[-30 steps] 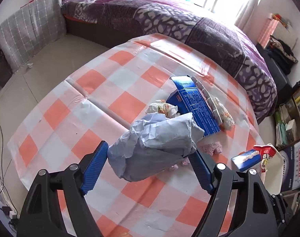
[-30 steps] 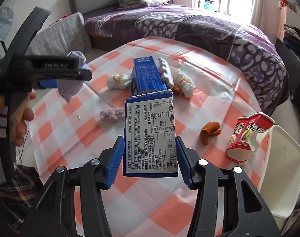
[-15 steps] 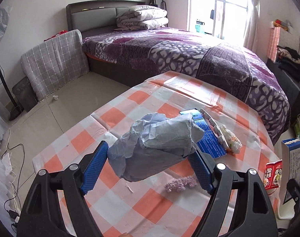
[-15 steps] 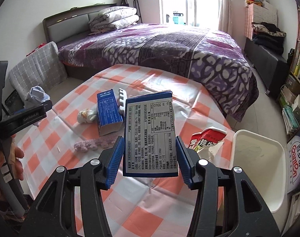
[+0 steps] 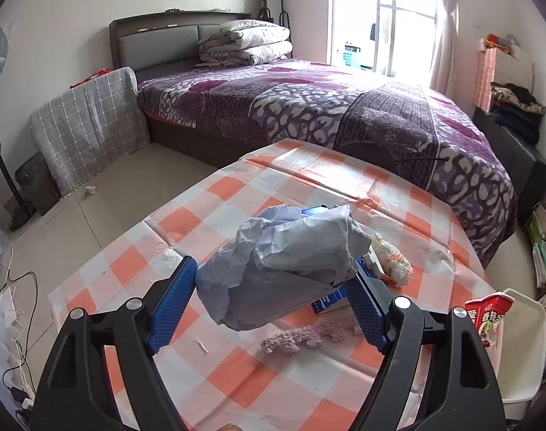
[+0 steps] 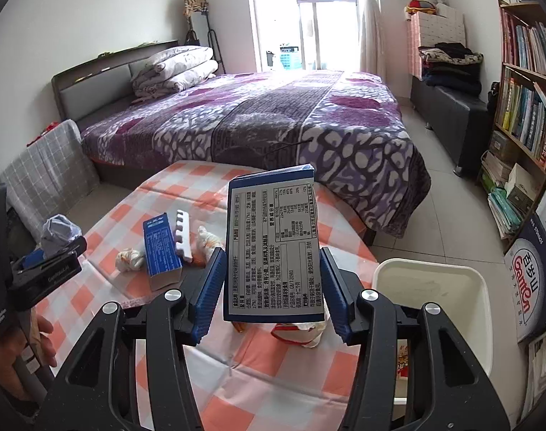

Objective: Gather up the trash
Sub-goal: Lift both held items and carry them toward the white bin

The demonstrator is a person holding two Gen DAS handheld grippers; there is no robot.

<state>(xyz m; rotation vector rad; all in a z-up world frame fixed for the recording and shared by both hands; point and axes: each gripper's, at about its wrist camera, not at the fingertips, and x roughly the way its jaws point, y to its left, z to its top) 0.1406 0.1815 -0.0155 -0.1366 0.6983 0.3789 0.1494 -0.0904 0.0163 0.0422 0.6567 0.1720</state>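
The crumpled paper wad (image 5: pixel 283 265) looks matt and creased, the carton (image 6: pixel 274 248) is printed cardboard, the checked tablecloth (image 5: pixel 308 176) has a glossy plastic sheen, the bin (image 6: pixel 452 287) is smooth plastic, and the pads (image 5: pixel 172 301) are ribbed.

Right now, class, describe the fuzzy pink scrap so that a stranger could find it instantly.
Start at the table with the orange-and-white checked cloth beside the purple bed. The fuzzy pink scrap lies flat there, near the blue box. Unlike the neighbouring paper and packaging, it is soft and shaggy.
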